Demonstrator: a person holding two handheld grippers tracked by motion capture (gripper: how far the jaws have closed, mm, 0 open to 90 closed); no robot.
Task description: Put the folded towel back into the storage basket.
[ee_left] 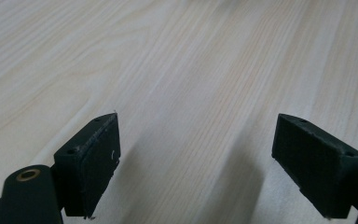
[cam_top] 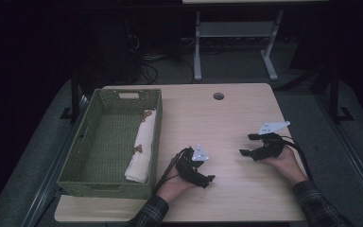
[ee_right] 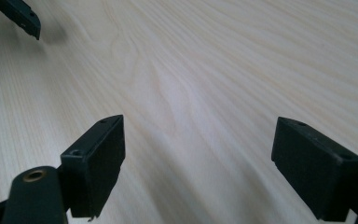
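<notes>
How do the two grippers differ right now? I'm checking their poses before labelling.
The left gripper sits near the basket, while the right gripper sits farther from it, toward the table's right side. The left points right and toward the person; the right points left. Both are open, hold nothing, and are over bare wood.

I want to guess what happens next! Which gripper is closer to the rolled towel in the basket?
Probably the left. The left gripper sits open right beside the basket holding the rolled towel. The right gripper, also open, is farther away across the table.
</notes>
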